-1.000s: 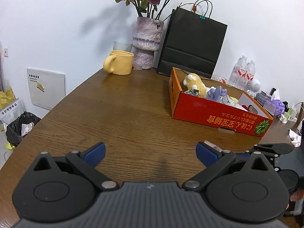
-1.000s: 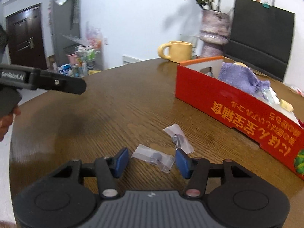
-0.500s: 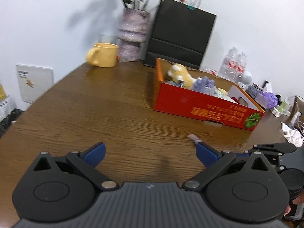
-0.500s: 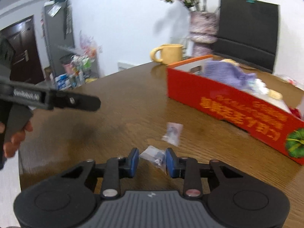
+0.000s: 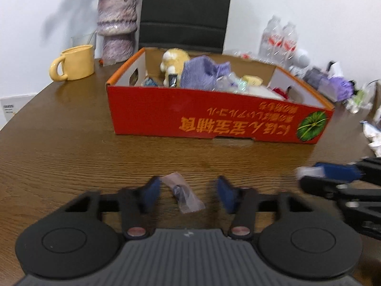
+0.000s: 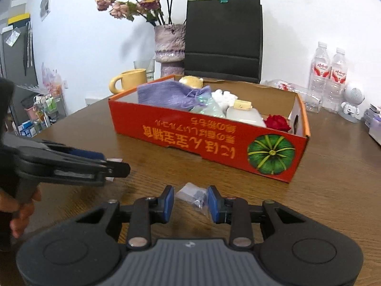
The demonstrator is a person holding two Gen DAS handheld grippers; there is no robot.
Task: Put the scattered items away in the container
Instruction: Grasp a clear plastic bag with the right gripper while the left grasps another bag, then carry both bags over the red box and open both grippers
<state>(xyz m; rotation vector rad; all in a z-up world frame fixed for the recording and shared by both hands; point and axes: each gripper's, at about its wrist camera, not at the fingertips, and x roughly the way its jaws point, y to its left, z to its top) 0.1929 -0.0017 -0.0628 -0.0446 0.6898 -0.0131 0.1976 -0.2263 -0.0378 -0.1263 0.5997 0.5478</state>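
Note:
A red cardboard box (image 5: 214, 109) (image 6: 190, 128) stands on the brown table, holding a purple cloth, a plush toy and other items. A small clear plastic bag (image 5: 183, 195) with dark parts lies on the table in front of it. My left gripper (image 5: 189, 191) straddles this bag. Its jaws are closing, and gaps show between both pads and the bag. My right gripper (image 6: 190, 202) is shut on a second small clear bag (image 6: 195, 194) just in front of the box. The right gripper (image 5: 307, 175) enters the left wrist view from the right.
Behind the box are a yellow mug (image 5: 76, 63), a purple vase (image 5: 116, 31) of dried roses and a black paper bag (image 6: 223, 38). Water bottles (image 6: 328, 76) and a small white figure (image 6: 352, 104) stand at the back right. Crumpled wrappers (image 5: 371, 135) lie at the right edge.
My left gripper moved in toward the box, came over a bag and narrowed from wide open. My right gripper closed on its bag and carried it nearer the box.

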